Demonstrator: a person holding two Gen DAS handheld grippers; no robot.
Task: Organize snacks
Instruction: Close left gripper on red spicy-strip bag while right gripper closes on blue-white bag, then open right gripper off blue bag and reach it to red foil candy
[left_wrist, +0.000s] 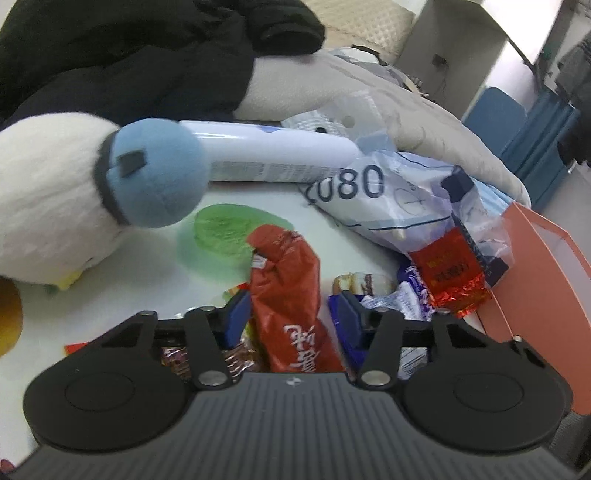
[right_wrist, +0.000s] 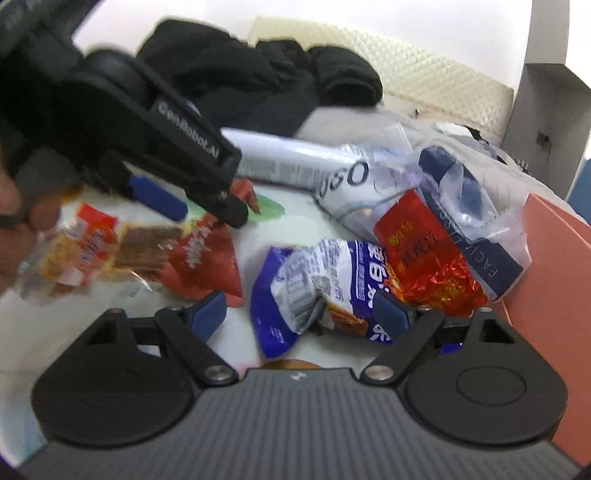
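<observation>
Left gripper spread around red snack packet, right gripper spread over blue-white packet; crowded pile risks pinching neighbouring wrappers.

left gripper jaws apart around crumpled red snack packet | purple-white packet and red foil pack just right | orange box far right | plush toy left | white tube beyond
</observation>
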